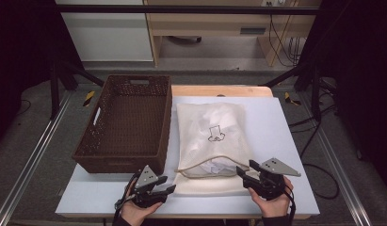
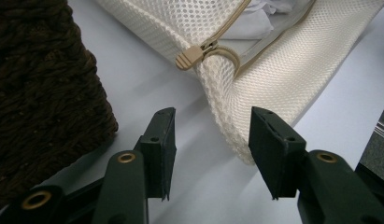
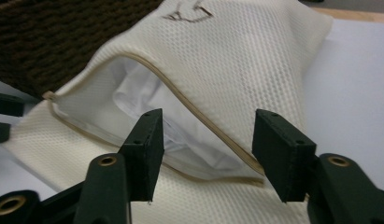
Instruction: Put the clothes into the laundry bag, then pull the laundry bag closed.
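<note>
High view: mesh bag (image 1: 212, 136) unzipped between left gripper (image 1: 168, 184) and right gripper (image 1: 242, 172); both jaws apart, empty.

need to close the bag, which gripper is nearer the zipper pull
Left. The left gripper sits just short of the zipper pull at the mesh bag's near-left corner, jaws open. The right gripper is at the opposite end of the opening.

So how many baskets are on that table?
1. The brown woven basket sits on the left side of the table, right beside the white mesh bag. It looks empty, and nothing seems able to hide another.
</note>
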